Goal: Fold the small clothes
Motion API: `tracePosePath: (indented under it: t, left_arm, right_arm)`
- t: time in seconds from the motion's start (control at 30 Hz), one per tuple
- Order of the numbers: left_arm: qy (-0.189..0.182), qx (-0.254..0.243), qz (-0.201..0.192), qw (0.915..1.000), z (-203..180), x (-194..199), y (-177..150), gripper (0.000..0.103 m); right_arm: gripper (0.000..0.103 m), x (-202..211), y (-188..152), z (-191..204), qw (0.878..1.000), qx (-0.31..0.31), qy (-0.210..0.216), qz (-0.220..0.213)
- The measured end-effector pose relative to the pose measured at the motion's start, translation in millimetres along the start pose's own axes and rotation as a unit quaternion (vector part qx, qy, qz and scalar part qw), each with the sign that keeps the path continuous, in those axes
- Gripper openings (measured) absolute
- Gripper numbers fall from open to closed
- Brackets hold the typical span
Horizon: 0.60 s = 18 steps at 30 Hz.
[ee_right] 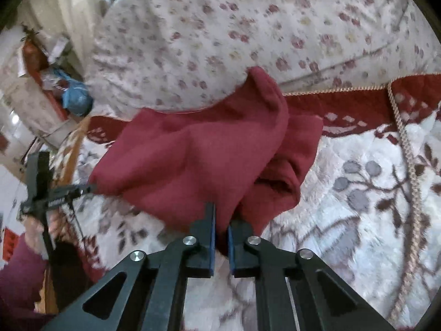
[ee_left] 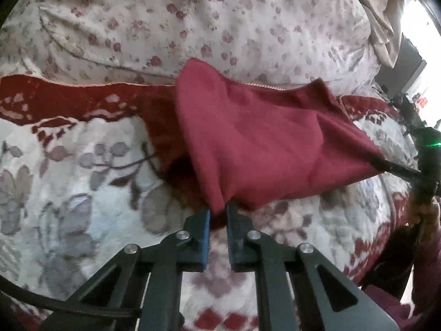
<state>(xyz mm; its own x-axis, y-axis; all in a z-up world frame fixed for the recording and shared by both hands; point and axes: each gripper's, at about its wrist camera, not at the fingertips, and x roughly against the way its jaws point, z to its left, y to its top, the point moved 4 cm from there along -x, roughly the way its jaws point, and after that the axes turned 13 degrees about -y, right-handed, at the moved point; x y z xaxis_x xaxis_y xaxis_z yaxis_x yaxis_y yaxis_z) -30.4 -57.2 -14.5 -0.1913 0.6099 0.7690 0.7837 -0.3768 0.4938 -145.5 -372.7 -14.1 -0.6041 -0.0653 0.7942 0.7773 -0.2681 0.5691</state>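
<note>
A dark red small garment (ee_left: pixel 256 138) hangs lifted above a floral blanket, held at two corners. My left gripper (ee_left: pixel 218 212) is shut on its near corner. My right gripper shows at the right edge of the left wrist view (ee_left: pixel 386 165), pinching the other corner. In the right wrist view the same garment (ee_right: pixel 193 154) bunches in folds, and my right gripper (ee_right: pixel 221 220) is shut on its lower edge. My left gripper (ee_right: pixel 88 187) shows there at the left, gripping the far corner. The cloth sags between the two grippers.
A white and red floral blanket (ee_left: pixel 82 171) covers the bed. A flowered quilt (ee_left: pixel 193 22) lies bunched behind. A corded trim (ee_right: pixel 408 151) runs down the blanket on the right. A cluttered shelf with a blue bag (ee_right: pixel 74 96) stands at the left.
</note>
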Motion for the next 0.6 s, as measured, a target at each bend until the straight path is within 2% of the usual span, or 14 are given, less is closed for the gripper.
tracePosePath:
  t: [0.07,0.17,0.23,0.3,0.33,0.37,0.4,0.43,0.47,0.53,0.6]
  left_arm:
    - [0.009,0.013,0.011,0.9998,12.4,-5.5,-15.8,0.010]
    - [0.014,0.049,0.027,0.9983,31.6,-23.9,-29.3,0.010]
    - [0.000,0.077,0.014,0.9969,37.8,-20.6,-28.8,0.010]
    - [-0.002,0.080,0.007,0.9968,36.4,-11.8,-25.4,0.011]
    - [0.005,0.077,0.003,0.9971,35.0,-5.3,-22.6,0.017]
    - [0.013,0.073,-0.002,0.9972,34.0,-0.8,-20.4,0.030]
    - [0.018,0.073,-0.010,0.9971,32.8,4.4,-17.4,0.036]
    - [0.021,0.076,-0.022,0.9966,32.1,9.5,-13.1,0.044]
    - [0.023,0.081,-0.035,0.9958,31.1,12.6,-8.6,0.045]
    - [0.022,0.086,-0.051,0.9947,26.2,10.4,3.2,0.045]
    - [0.035,0.093,-0.058,0.9934,23.2,1.2,13.8,0.050]
  right_arm:
    - [0.007,-0.3,-14.3,0.5,1.000,0.010,-0.007,0.011]
    - [0.007,-27.7,-41.0,-9.2,0.998,0.001,-0.030,0.056]
    - [0.007,-32.5,-44.4,-13.2,0.998,-0.017,-0.024,0.057]
    - [0.009,-22.1,-37.6,-12.4,0.998,-0.023,-0.016,0.051]
    - [0.011,-14.4,-32.1,-13.4,0.998,-0.034,-0.012,0.046]
    - [0.013,-6.3,-26.9,-14.4,0.998,-0.040,-0.015,0.038]
    - [0.015,1.0,-19.5,-14.1,0.999,-0.039,-0.022,0.024]
    - [0.025,8.1,-10.8,-12.5,0.999,-0.035,-0.031,0.007]
    - [0.043,10.7,-4.2,-9.0,0.999,-0.033,-0.038,-0.004]
    - [0.065,6.6,20.0,-1.9,0.997,-0.037,-0.056,-0.032]
    - [0.065,-9.4,39.4,6.6,0.997,-0.042,-0.059,-0.032]
